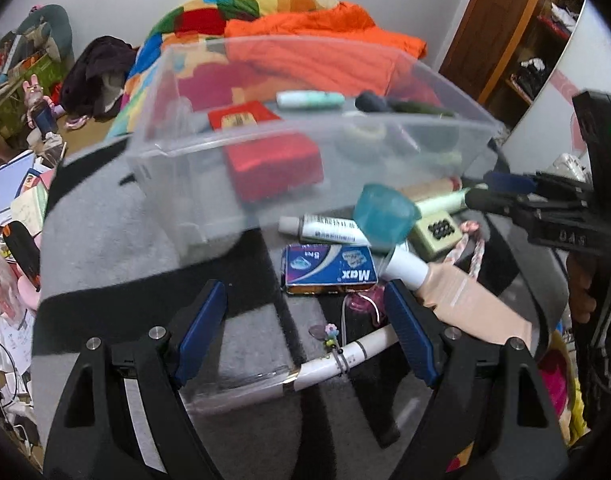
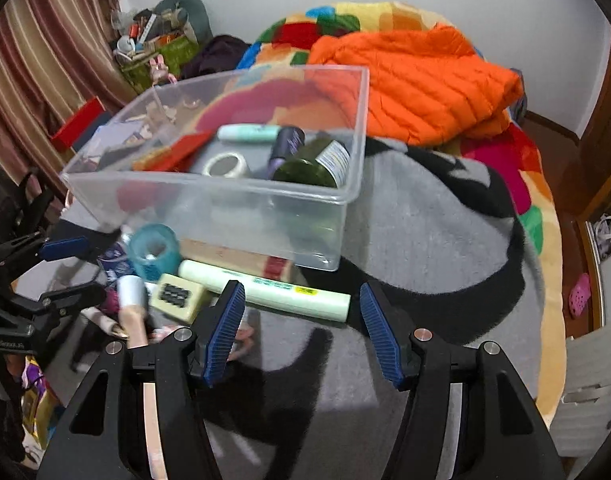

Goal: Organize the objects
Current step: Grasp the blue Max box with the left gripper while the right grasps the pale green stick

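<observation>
A clear plastic bin (image 1: 173, 184) (image 2: 209, 208) sits on a grey and black blanket (image 2: 425, 240). It holds a red box (image 1: 273, 164), a mint tube (image 2: 247, 133), a tape roll (image 2: 225, 165) and a dark green bottle (image 2: 311, 162). Loose in front of it lie a blue "Max" box (image 1: 329, 268), a white tube (image 1: 325, 230), a teal cup (image 1: 385, 216), a pale green block (image 2: 177, 295), a long pale green tube (image 2: 265, 290), a beige tube (image 1: 473, 300) and a white pen (image 1: 357, 350). My left gripper (image 1: 303, 286) (image 2: 71, 272) is open above the blue box and pen. My right gripper (image 2: 301, 285) (image 1: 493, 192) is open over the long tube, holding nothing.
An orange quilted jacket (image 2: 417, 88) and a multicoloured blanket (image 1: 265, 4) are piled behind the bin. Cluttered papers and toys (image 1: 17, 200) fill the left side, a wooden wardrobe (image 1: 501, 28) stands at the right. A pink shoe (image 2: 579, 300) lies on the floor.
</observation>
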Motion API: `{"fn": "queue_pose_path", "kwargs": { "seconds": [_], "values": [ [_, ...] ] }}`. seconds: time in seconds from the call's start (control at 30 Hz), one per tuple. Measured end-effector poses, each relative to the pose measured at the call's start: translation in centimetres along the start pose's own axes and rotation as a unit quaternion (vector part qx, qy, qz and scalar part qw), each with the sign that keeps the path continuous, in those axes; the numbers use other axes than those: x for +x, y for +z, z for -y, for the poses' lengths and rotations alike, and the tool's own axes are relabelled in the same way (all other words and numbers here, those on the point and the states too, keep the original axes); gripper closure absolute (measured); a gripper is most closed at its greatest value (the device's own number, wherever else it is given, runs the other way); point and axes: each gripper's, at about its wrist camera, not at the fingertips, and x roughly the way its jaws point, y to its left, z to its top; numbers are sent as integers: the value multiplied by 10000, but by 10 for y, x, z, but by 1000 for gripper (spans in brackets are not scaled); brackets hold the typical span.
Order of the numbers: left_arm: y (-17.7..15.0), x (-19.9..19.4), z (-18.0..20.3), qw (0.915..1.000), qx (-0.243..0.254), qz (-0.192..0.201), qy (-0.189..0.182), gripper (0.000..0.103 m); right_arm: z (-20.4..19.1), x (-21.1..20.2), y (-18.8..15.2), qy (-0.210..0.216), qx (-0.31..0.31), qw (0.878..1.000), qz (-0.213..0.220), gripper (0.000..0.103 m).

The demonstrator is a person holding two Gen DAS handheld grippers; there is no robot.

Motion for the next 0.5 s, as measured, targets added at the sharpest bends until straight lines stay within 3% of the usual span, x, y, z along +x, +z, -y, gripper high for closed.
{"fn": "queue_pose_path", "kwargs": {
  "seconds": [0.2,0.27,0.5],
  "values": [
    [10,6,3,10000,10,80,1,22,7,7,3,402,-69,9991,-70,47],
    [11,7,3,9999,3,146,24,22,5,4,-3,473,-187,9987,-78,53],
    [6,4,4,9996,122,245,-8,53,-4,-9,-21,670,-633,9952,-329,75]
  ]
}}
